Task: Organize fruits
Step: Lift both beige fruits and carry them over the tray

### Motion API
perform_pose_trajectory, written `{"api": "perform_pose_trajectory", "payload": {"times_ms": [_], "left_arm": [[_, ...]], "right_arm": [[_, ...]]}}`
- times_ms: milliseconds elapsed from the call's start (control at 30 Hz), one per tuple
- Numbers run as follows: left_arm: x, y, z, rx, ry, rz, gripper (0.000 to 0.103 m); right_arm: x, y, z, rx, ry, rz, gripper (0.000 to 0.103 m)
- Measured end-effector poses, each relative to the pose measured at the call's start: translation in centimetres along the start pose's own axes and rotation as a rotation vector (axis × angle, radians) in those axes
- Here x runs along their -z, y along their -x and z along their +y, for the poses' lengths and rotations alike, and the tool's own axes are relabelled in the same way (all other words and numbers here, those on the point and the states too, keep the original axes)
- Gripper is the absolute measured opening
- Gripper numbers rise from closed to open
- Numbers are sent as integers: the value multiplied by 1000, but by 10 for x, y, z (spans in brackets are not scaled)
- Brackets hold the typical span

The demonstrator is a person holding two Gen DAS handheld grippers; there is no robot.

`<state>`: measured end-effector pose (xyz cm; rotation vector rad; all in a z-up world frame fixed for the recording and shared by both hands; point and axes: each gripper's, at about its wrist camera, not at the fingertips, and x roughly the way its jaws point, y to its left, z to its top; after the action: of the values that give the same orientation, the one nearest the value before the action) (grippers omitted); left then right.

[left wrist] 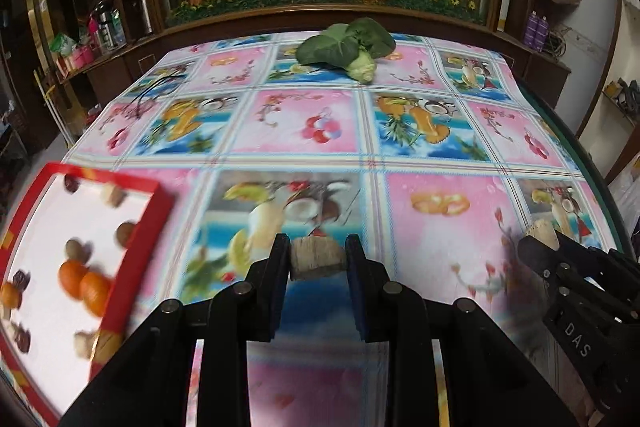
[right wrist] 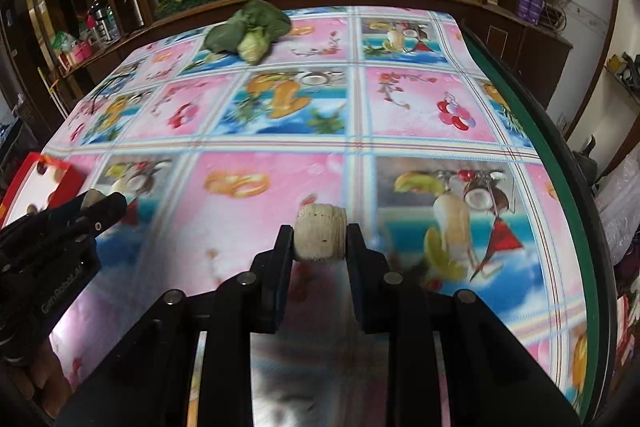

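Setting: patterned tablecloth (left wrist: 320,131) on a table before a planted glass case.
Left gripper (left wrist: 318,259): jaws clamped on a tan cork-like piece (left wrist: 317,261), tilted down.
Right gripper (right wrist: 320,241): tilted down, gripping a pale ridged piece (right wrist: 320,235).
Red tray (left wrist: 154,211): at 9 o'clock, holding oranges and nuts.
Risk: both pieces sit at the fingertips and could slip in transit.

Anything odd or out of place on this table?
Yes: a leafy green vegetable lies alone at the table's far edge, away from the red tray that holds the other produce at the near left.
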<state>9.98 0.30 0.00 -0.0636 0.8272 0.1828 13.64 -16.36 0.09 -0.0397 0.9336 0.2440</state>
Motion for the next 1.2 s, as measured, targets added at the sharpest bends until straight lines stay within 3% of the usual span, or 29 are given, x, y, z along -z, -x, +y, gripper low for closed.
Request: {"api": "perform_pose_trajectory", "payload": {"times_ms": [500,1200], "left_arm": [[40,42,59,-54,95,-15,27],[50,80,106,-110,156,-68,27]], "right_arm": [[33,47,42,26,31,-47,28],[33,74,94,-54,115,-97,28]]}}
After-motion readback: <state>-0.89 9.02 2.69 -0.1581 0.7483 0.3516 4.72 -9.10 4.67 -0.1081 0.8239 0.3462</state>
